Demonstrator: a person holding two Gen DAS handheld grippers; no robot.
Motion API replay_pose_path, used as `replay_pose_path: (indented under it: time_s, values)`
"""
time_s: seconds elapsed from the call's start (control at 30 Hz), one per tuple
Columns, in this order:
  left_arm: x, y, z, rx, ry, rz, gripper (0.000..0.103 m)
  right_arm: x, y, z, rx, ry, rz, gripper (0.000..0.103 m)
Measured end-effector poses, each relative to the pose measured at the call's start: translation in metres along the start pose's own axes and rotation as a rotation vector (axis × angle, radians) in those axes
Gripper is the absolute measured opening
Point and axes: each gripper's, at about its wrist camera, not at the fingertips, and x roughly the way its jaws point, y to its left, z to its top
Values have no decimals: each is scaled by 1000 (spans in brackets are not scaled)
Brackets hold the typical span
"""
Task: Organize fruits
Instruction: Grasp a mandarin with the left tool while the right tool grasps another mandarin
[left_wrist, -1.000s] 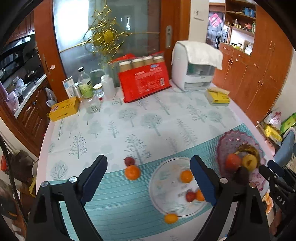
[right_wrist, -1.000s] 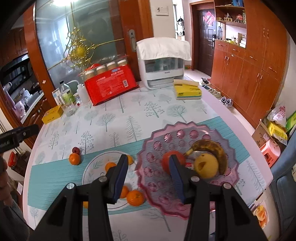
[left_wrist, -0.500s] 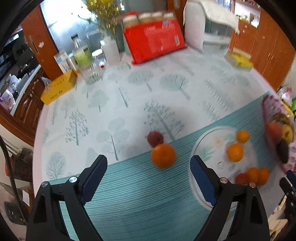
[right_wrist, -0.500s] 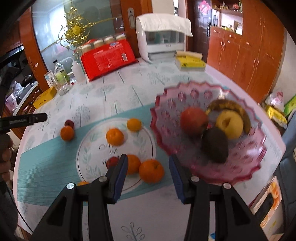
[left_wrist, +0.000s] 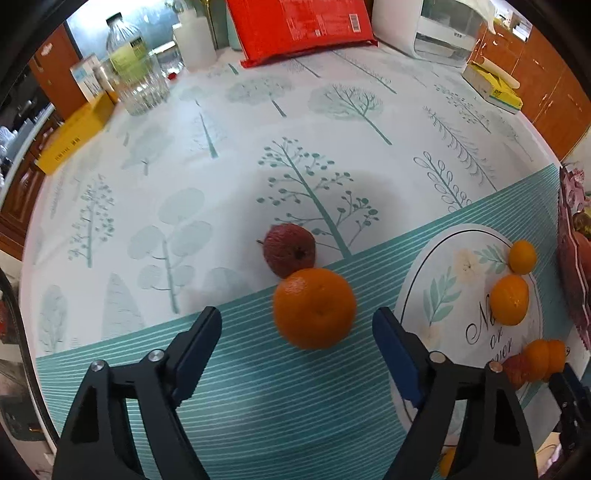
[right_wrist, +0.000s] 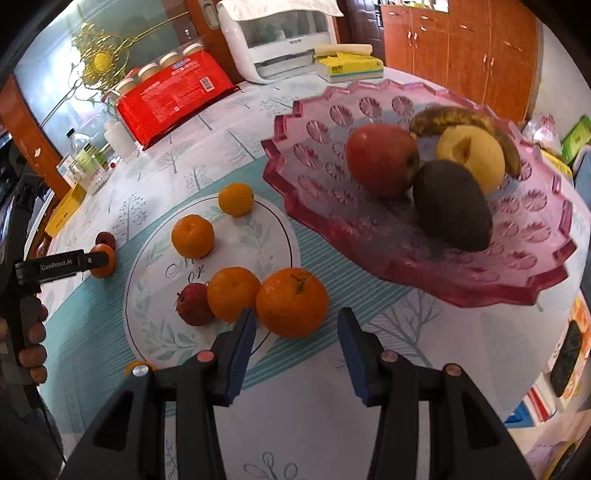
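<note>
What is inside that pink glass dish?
The pink dish holds a red apple, a dark avocado, a yellow fruit and a browned banana, which the other fruit partly hides.

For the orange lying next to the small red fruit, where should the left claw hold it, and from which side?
Grip the orange across its widest middle, coming from above. It is round, and the red fruit touches its far side, so the fingers should close on its free left and right flanks.

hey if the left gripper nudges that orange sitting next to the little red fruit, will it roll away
Probably. The orange is round and rests on flat tablecloth, so a sideways push should roll it. The small red fruit touches it behind and may block rolling that way. Its skin looks firm and dimpled, so the left gripper fingers should hold without slipping.
</note>
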Motion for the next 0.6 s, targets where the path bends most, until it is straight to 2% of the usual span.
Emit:
replay_pose_path:
  time_s: [0.1, 0.27, 0.6]
  values:
    - [6, -1, 1, -2, 5, -14, 77, 8, -1, 1, 18, 5, 19, 46]
    - [17, 4, 4, -30, 31, -60, 59, 12, -5, 4, 46, -9, 51, 46]
    - [15, -4, 2, -1, -9, -51, 45, 11, -5, 7, 33, -47, 69, 45]
